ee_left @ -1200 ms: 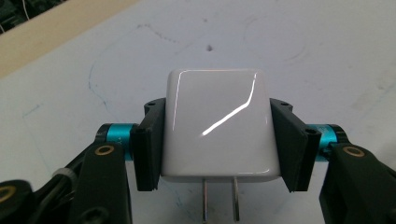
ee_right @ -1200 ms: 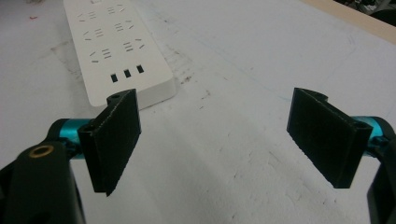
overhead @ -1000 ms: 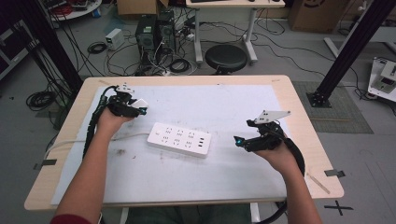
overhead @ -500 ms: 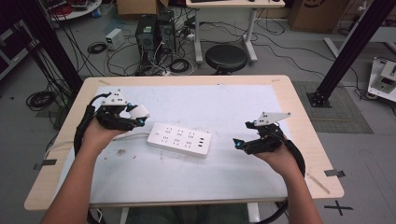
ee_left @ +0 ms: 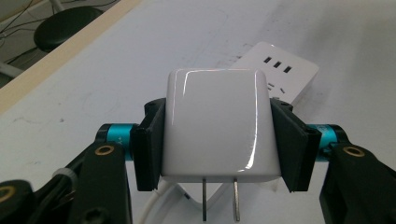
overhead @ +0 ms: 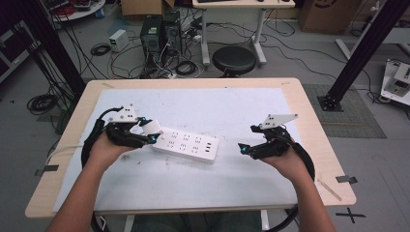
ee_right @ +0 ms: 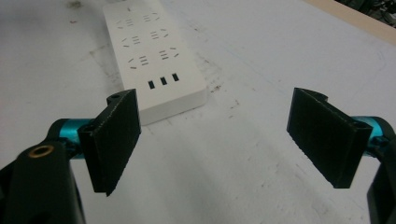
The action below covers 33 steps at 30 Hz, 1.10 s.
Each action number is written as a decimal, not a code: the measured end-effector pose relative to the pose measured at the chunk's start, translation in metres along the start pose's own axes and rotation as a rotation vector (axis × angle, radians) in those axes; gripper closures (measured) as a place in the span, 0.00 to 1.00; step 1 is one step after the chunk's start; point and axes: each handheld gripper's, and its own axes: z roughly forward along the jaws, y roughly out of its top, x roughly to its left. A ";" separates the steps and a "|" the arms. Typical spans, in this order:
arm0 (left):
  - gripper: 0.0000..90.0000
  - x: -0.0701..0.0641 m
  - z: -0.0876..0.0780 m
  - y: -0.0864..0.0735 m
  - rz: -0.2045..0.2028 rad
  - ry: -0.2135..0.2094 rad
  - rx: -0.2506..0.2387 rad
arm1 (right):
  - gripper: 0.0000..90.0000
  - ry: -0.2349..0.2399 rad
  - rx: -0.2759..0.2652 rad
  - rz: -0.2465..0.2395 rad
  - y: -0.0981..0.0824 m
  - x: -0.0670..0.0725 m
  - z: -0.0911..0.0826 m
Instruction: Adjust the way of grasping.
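Lab: computer towers [overhead: 157, 31], floor cables [overhead: 43, 102], black frame struts [overhead: 367, 48].

One power strip [overhead: 186, 145] is lying on one table [overhead: 309, 111]. One white plug [ee_left: 217, 126] is sitting between jaws. Two grippers are showing, left [overhead: 145, 133] and right [overhead: 247, 140]. One stool [overhead: 234, 60] is standing behind.

White charger plug [ee_left: 217, 123] clamped, prongs exposed, white power strip [overhead: 186, 145] flat on table

The power strip [overhead: 185, 145] lies near the middle of the table [overhead: 309, 116], the left gripper [overhead: 151, 133] with its plug adapter [overhead: 153, 127] at its left end, the right gripper [overhead: 247, 140] apart toward the right edge.
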 end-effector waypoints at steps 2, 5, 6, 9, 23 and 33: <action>0.47 -0.002 0.003 -0.001 0.004 -0.013 -0.007 | 0.20 0.005 -0.003 -0.007 0.000 0.000 0.001; 0.47 -0.009 0.011 -0.002 0.036 -0.049 -0.011 | 0.20 0.031 -0.005 -0.001 0.002 0.004 0.004; 0.47 -0.012 0.013 -0.002 0.049 -0.054 -0.016 | 0.20 0.037 -0.004 0.002 0.002 0.005 0.005; 0.47 -0.023 0.019 -0.002 0.075 -0.080 -0.038 | 0.20 0.061 0.003 0.003 0.002 0.012 0.010; 0.47 -0.066 0.051 -0.002 0.200 -0.136 -0.113 | 0.20 0.184 -0.016 0.056 0.009 0.040 0.031; 0.47 -0.092 0.065 0.000 0.308 -0.081 -0.145 | 0.20 0.266 -0.021 0.128 0.012 0.047 0.046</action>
